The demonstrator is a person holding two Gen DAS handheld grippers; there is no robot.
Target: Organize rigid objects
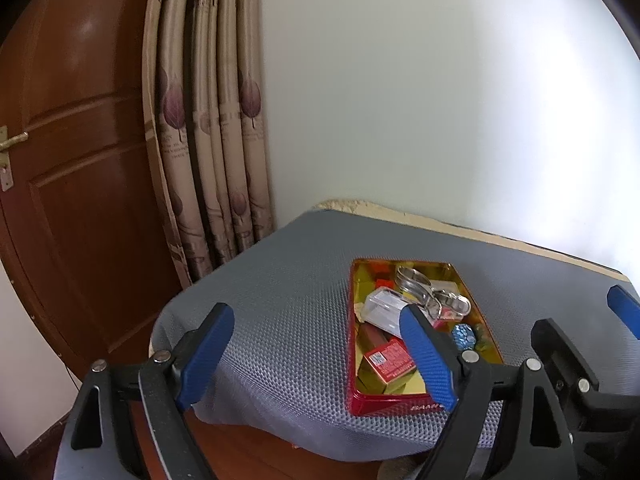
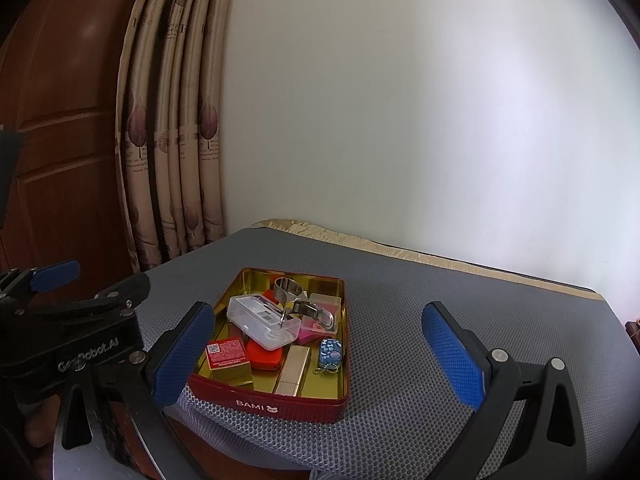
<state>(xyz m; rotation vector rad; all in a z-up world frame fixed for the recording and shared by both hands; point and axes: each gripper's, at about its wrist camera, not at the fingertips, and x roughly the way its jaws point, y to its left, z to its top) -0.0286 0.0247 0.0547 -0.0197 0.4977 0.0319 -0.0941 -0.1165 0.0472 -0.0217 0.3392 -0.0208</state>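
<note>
Blue ribbed pads line the fingers of the left hand-held gripper (image 1: 316, 322), which is seen from its own camera with the jaws spread fully wide and nothing between them; only grey matting lies in the gap. It is angled downward toward the worktop (image 1: 280, 280), its right finger overlapping the near left part of the tin in the picture without any visible contact. In the right wrist view the right hand-held gripper (image 2: 320, 324) is likewise held wide open and empty, tilted slightly down, its fingers framing the tin from about 8 and 4 o'clock.

At the centre of that view the red tin (image 2: 280, 402), marked BAMI, is seen resting on the grey honeycomb mat (image 2: 420, 320) near the front edge. Inside it, a red box (image 2: 225, 353) lies at 8 o'clock, a gold lipstick tube (image 2: 294, 368) at 6 o'clock, a small blue case (image 2: 331, 351) at 4 o'clock, a clear plastic box (image 2: 262, 318) near the middle, and a metal eyelash curler (image 2: 298, 300) toward 12 o'clock.

Farther back, a leaf-patterned curtain (image 2: 172, 140), a brown door (image 1: 72, 160) and a pale wall (image 2: 400, 120) are seen.
</note>
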